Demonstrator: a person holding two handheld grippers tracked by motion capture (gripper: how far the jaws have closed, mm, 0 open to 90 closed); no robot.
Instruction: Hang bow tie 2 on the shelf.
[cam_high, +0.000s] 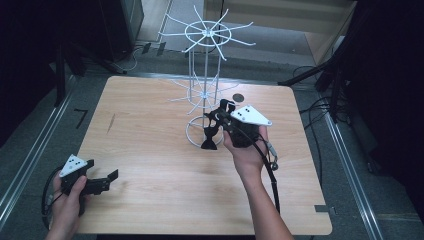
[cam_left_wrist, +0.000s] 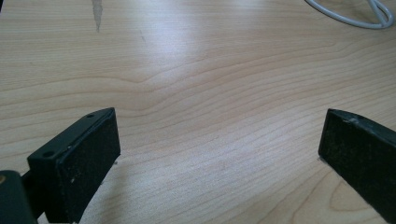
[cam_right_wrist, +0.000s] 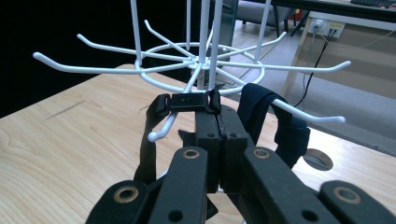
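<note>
Right gripper (cam_right_wrist: 218, 122) jaws clamped on a black bow tie (cam_high: 210, 136) strap, right at the white wire rack's (cam_high: 204, 75) lower hook tier; bow dangles over the rack's base ring. Left gripper (cam_high: 111, 178) jaws wide apart, nothing between, well clear of the rack near the table (cam_high: 165, 165) edge.

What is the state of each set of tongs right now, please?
Left tongs: open, empty, over the table.
Right tongs: closed on the black strap at the white rack.

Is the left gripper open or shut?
Open. The left gripper has its jaws far apart over the bare table, with nothing between them.
</note>
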